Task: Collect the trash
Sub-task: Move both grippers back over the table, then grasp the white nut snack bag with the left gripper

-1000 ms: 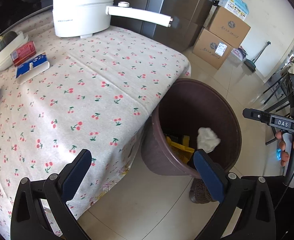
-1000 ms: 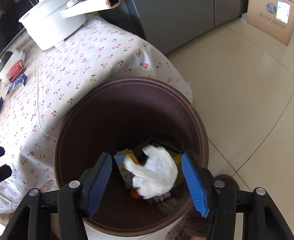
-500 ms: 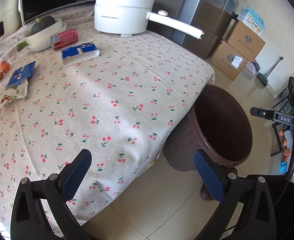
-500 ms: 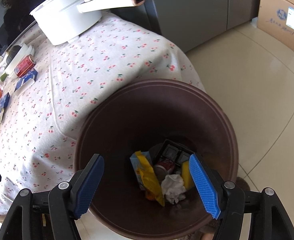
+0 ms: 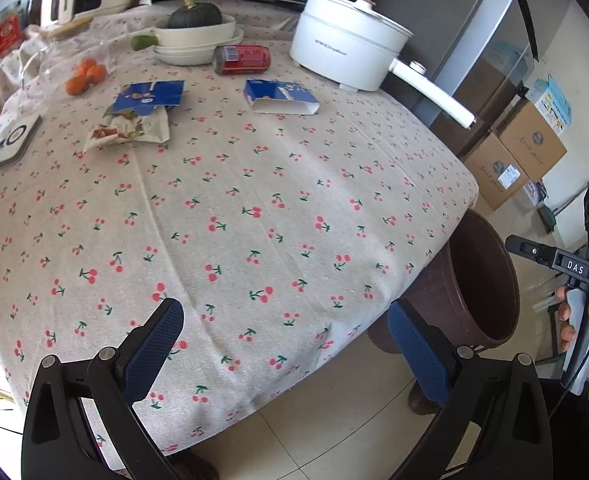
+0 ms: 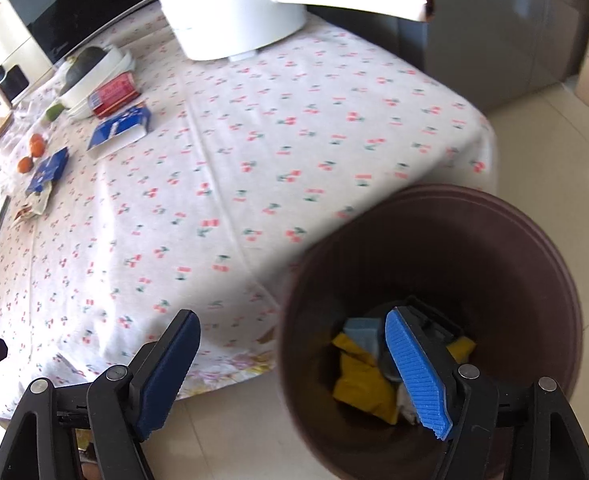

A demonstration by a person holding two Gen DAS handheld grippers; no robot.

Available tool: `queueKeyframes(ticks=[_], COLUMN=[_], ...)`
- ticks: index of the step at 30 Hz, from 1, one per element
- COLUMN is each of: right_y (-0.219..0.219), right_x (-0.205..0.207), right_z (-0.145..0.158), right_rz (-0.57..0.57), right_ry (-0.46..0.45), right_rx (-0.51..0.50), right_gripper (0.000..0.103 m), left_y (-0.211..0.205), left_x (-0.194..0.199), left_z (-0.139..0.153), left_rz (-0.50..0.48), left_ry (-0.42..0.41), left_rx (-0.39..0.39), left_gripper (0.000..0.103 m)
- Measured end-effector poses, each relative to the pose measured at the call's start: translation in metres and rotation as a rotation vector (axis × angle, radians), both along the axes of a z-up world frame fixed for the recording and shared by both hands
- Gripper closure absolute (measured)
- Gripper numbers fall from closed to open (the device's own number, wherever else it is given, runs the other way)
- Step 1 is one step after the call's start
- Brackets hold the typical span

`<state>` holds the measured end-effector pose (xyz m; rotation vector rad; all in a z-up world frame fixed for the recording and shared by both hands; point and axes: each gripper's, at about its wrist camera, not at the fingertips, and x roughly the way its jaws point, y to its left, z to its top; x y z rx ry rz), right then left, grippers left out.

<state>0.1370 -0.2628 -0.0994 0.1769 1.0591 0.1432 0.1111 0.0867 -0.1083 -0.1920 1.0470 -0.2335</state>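
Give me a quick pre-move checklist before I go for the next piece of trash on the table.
1. Left gripper open and empty: ok.
2. Right gripper open and empty: ok.
3. Trash left on the table: ok; red can lying on its side, blue carton, blue packet partly on a crumpled wrapper.
4. Path from left gripper to the carton over bare tablecloth: ok.
5. Brown bin beside the table corner, room inside: ok.
6. Whether the can is empty: cannot tell.
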Motion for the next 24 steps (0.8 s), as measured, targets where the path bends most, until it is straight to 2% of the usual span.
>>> queueKeyframes(ticks=[8, 13, 16, 21, 22, 24], right_y=[0.065, 0.099, 0.114, 0.128, 0.129, 0.132], right_x=[0.027, 0.047, 0.060, 0.085, 0.090, 0.097], right_z=[-0.005, -0.011, -0.016, -0.020, -0.021, -0.024], right_rz=[0.068, 0.112, 0.122, 0.106, 0.099, 0.096], right_ry=[0.015, 0.026, 0.036, 0.036, 0.040, 0.052], right_rx=[0.015, 0.010, 0.004, -0.001, 0.006, 0.020], right_gripper=[0.021, 0.020, 0.019, 0.019, 0.019, 0.019], left_y=[0.057, 0.090, 0.101, 0.093, 0.094, 0.104], left_x=[0.017, 0.047, 0.068, 0.108, 0.115, 0.128], left_z=[-0.002, -0.012, -0.019, -0.024, -0.027, -0.034], left_rz=[0.132, 0.233, 0.282, 0.236, 0.230, 0.263], left_ry=[0.013, 0.032, 0.029, -0.028, -0.029, -0.014], left_rx=[0.007, -0.011, 0.021, 0.179, 0.178, 0.107], left_gripper=[0.000, 0.000, 0.000, 0.000, 0.000, 0.000])
